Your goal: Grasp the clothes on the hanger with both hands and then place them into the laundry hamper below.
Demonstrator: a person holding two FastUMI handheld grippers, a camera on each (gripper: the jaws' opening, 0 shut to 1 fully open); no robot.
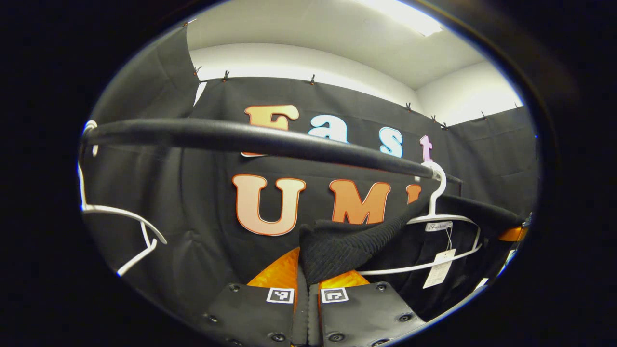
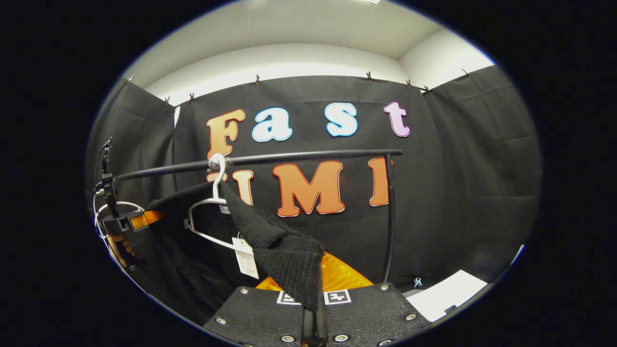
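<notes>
A black knit garment [image 1: 337, 246] hangs on a white hanger [image 1: 436, 193] hooked over the black rail [image 1: 250, 140]. In the left gripper view my left gripper [image 1: 308, 277] is shut on one shoulder of it, pulling the fabric toward me. The right gripper [image 1: 513, 234] peeks in at the far right edge. In the right gripper view my right gripper [image 2: 313, 289] is shut on the other shoulder of the garment [image 2: 284, 250], stretched away from the hanger [image 2: 212, 202]. The left gripper [image 2: 125, 221] and the hand holding it show at the left edge.
An empty white hanger [image 1: 118, 217] hangs at the rail's left end. A paper tag [image 1: 439, 270] dangles from the garment's hanger. The rail [image 2: 299, 156] ends at a vertical post [image 2: 389, 217]. A white sheet [image 2: 448, 294] lies low on the right.
</notes>
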